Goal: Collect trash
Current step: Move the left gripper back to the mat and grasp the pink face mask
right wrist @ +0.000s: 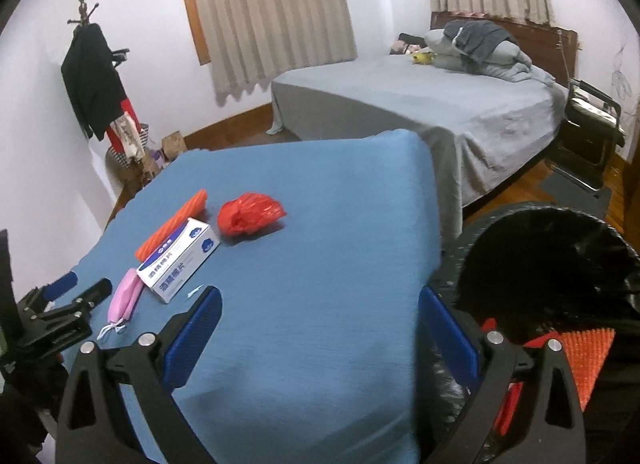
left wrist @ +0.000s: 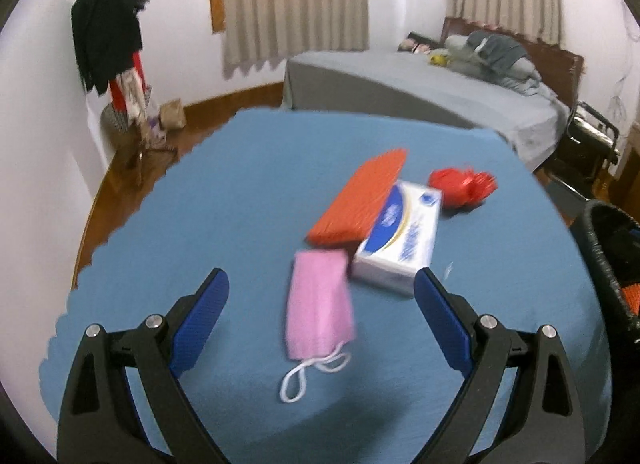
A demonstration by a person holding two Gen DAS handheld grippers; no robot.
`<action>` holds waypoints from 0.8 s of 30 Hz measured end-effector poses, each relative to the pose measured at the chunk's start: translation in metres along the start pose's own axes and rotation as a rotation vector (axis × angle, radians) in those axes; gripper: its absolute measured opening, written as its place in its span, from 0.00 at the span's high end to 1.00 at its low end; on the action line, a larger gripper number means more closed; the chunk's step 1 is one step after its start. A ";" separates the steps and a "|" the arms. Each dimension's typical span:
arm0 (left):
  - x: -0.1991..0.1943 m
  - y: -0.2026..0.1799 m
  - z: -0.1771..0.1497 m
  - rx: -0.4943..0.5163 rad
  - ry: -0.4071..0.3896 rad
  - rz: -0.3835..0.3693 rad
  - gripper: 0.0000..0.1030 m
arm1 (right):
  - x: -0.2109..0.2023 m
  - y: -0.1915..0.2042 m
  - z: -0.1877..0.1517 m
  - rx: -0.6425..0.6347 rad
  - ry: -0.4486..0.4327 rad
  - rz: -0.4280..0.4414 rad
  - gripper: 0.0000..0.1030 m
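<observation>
The left gripper (left wrist: 322,296) hangs over the near part of a blue-covered table (left wrist: 200,223) with its blue-padded fingers spread wide and nothing between them. A pink face mask (left wrist: 320,304) lies flat on the cloth in the gap between the two fingers, closer to the right one, its white ear loops (left wrist: 308,372) trailing toward the camera; whether the pads are above it or level with it cannot be told. Just beyond the mask sits a white and blue box (left wrist: 400,236), its near corner just beside the tip of the right finger, and an orange ridged sheet (left wrist: 360,199) lies against the box's far left side. A crumpled red plastic bag (left wrist: 460,185) rests farther back to the right, near the box. The right gripper (right wrist: 320,304) is also spread wide and empty, held over the table's right edge, well apart from the mask (right wrist: 126,298), which lies off to its left near the left gripper (right wrist: 76,288). Its right finger (right wrist: 448,336) stands in front of a black-lined trash bin (right wrist: 560,264) beside the table, and another piece of orange ridged material (right wrist: 584,360) shows inside the bin. The box (right wrist: 180,260), the sheet (right wrist: 172,223) and the bag (right wrist: 250,213) lie ahead and left of this gripper. A grey bed (right wrist: 400,103) stands behind the table.
</observation>
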State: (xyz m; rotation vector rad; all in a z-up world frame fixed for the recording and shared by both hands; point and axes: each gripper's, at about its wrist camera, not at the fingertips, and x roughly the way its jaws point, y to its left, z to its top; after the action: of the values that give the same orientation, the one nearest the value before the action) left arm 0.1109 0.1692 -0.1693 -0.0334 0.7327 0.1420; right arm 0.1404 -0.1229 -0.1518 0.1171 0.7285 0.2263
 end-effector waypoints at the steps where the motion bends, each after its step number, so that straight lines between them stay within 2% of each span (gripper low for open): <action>1: 0.004 0.004 -0.002 -0.008 0.018 -0.001 0.21 | 0.002 0.002 0.000 -0.004 0.003 0.001 0.06; 6: 0.019 0.016 -0.009 -0.043 0.072 -0.020 0.29 | 0.011 0.015 -0.002 -0.033 0.023 0.009 0.06; 15: 0.041 0.015 -0.015 -0.035 0.147 -0.050 0.43 | 0.022 0.027 -0.006 -0.064 0.056 0.013 0.06; 18: 0.045 0.017 -0.017 -0.041 0.158 -0.056 0.50 | 0.025 0.030 -0.007 -0.073 0.062 0.015 0.06; 20: 0.044 0.019 -0.017 -0.044 0.154 -0.065 0.57 | 0.027 0.033 -0.007 -0.078 0.066 0.016 0.06; 22: 0.044 0.020 -0.017 -0.049 0.152 -0.073 0.74 | 0.030 0.037 -0.007 -0.081 0.072 0.019 0.06; 24: 0.044 0.020 -0.015 -0.060 0.152 -0.081 0.82 | 0.033 0.041 -0.007 -0.081 0.078 0.025 0.06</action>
State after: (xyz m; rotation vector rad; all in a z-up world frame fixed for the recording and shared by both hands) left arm 0.1303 0.1925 -0.2098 -0.1322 0.8773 0.0849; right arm 0.1529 -0.0747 -0.1705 0.0409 0.7946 0.2854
